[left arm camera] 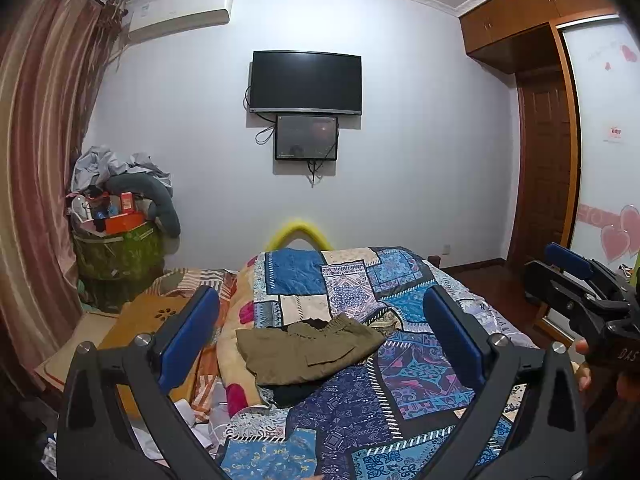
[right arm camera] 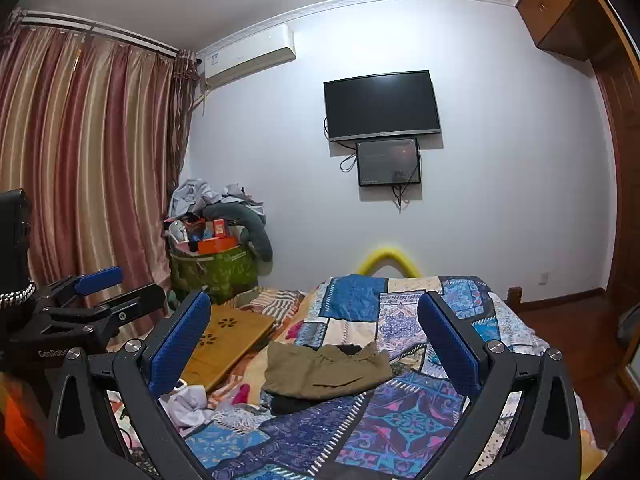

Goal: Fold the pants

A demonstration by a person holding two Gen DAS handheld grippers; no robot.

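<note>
Left gripper (left arm camera: 320,336): black frame with blue, dimpled pads; my jaws stand wide apart with nothing between them, raised above the quilt and aimed at the far wall.
Right gripper (right arm camera: 316,336): same black frame and blue textured pads, spread wide and empty, level beside my left one; seen from the left view it sits at the right edge, with fingers of my hand (left arm camera: 584,364) wrapped on its handle.
Quilt (right arm camera: 400,412): patchwork of blue, purple and cream printed panels, soft and rumpled, covering the bed.
Pants (left arm camera: 308,350): olive-brown woven cloth, folded into a rough rectangle, lying flat on the quilt ahead of both grippers and touched by neither.
Pants axis: long side runs left to right across the bed; the gathered elastic waistband lies at the far right corner.
Dark cloth (right arm camera: 296,402): black fabric peeking from under the near edge of the pants.
Board (right arm camera: 228,340): flat yellow-brown wood with flower cut-outs, left of the pants.
</note>
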